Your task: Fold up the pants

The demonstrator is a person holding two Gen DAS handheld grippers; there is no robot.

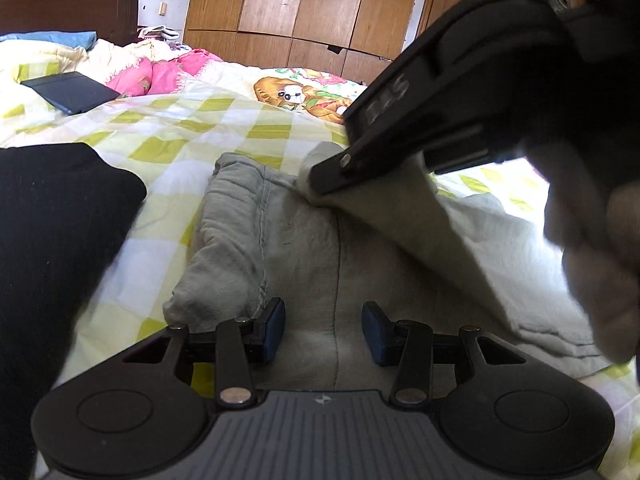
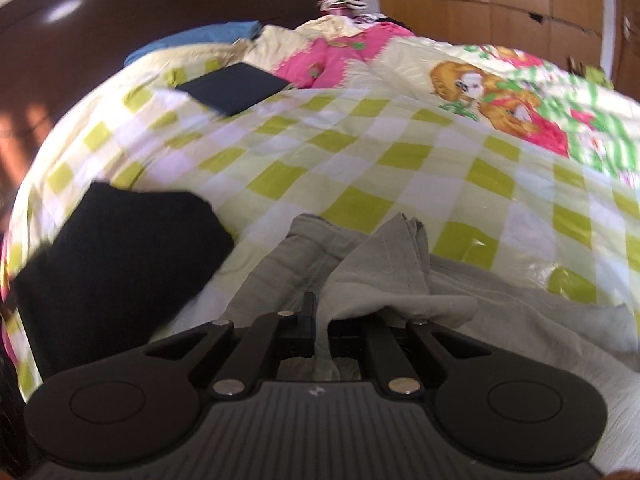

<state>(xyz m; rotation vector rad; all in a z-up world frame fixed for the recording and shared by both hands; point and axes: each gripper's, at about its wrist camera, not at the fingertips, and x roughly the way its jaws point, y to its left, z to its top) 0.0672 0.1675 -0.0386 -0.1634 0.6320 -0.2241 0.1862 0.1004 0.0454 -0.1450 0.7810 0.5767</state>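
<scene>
Two dark things flank the work on the bed's green-and-white checked quilt (image 2: 360,148): a folded black garment (image 2: 120,248) just left of the grey cotton pants (image 1: 280,248), and a flat dark blue case (image 2: 236,88) farther back by the pink bedding. Open quilt stretches beyond and to the right. The pants run left to right, waistband left; the right claw (image 1: 332,178) is clamped on a lifted fold, and the left claw (image 1: 324,334) hangs partly spread, gripping nothing.

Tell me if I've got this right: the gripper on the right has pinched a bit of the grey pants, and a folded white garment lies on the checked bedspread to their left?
Not quite: the folded garment is black, not white, as the right wrist view shows. The rest holds: the right gripper pinches the grey pants on the checked bedspread.
</scene>
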